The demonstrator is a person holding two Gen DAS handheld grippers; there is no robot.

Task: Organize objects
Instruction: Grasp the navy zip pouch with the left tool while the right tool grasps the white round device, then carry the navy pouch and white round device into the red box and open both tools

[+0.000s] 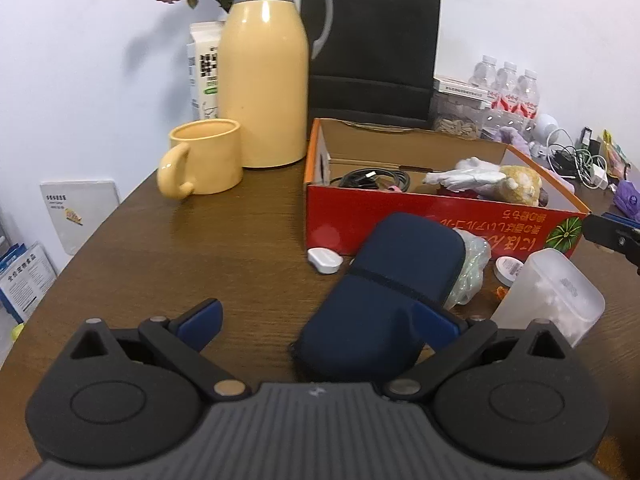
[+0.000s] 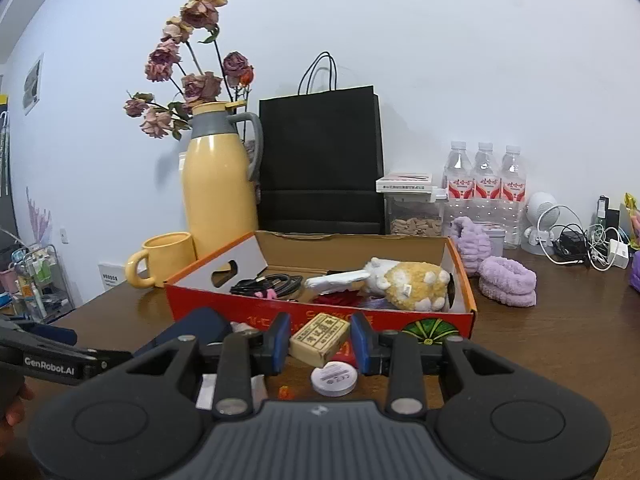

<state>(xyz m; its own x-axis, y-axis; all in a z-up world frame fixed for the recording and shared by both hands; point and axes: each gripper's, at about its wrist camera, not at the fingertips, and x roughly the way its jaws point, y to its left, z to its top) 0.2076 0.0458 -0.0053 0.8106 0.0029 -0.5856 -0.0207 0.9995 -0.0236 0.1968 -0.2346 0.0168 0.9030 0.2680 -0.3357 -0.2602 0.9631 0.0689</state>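
Your right gripper [image 2: 320, 342] pinches the small tan paper-wrapped block [image 2: 319, 338] near the red cardboard box [image 2: 320, 312], ready to drop it in, while your left gripper [image 1: 320, 320] spreads wide around the dark blue soft case [image 1: 384, 300] leaning on that box.

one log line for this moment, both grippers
left gripper: open, by navy case | right gripper: shut on tan block | red box: ahead, partly filled
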